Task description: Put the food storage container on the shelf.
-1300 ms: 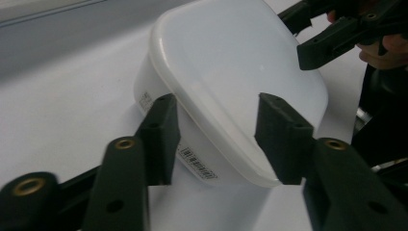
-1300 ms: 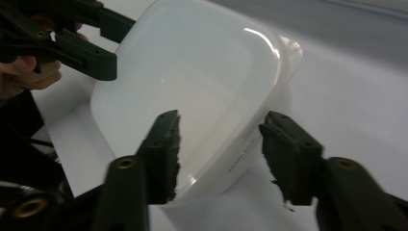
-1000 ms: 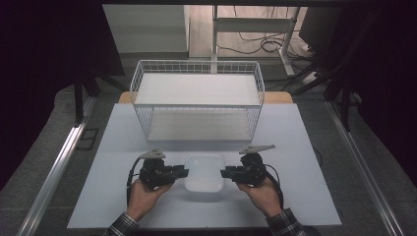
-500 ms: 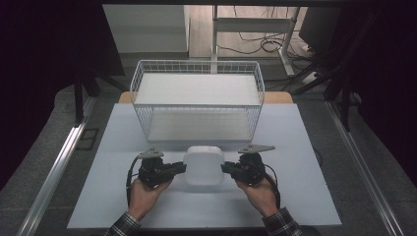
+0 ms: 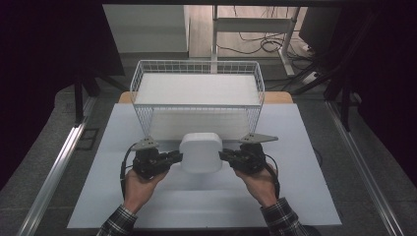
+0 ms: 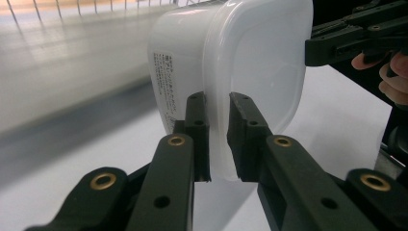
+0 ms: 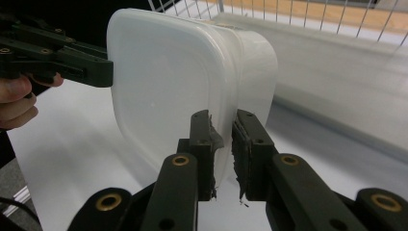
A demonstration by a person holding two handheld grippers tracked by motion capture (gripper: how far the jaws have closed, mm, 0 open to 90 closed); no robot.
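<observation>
A white lidded plastic container [image 5: 200, 152] hangs above the table, just in front of the wire basket [image 5: 147, 98]. My left gripper [image 5: 176, 157] is shut on the container's left rim, and my right gripper [image 5: 224, 156] is shut on its right rim. In the left gripper view the container [image 6: 231, 72] has its lid rim pinched between the fingers [image 6: 197, 134], a printed label on its side, and the right gripper [image 6: 356, 38] beyond it. In the right gripper view the container [image 7: 183, 91] is clamped by its rim between the fingers [image 7: 250, 149], with the left gripper [image 7: 57, 57] at its far edge.
The basket stands at the back of the white table [image 5: 305, 172] with a white liner [image 5: 196, 91] inside. Metal rails [image 5: 54, 172] run along both sides of the table. Chairs and cables lie beyond the far edge.
Both grippers have lifted the container off the table and carried it forward toward the basket; it now sits higher and closer to the basket's front wall.
</observation>
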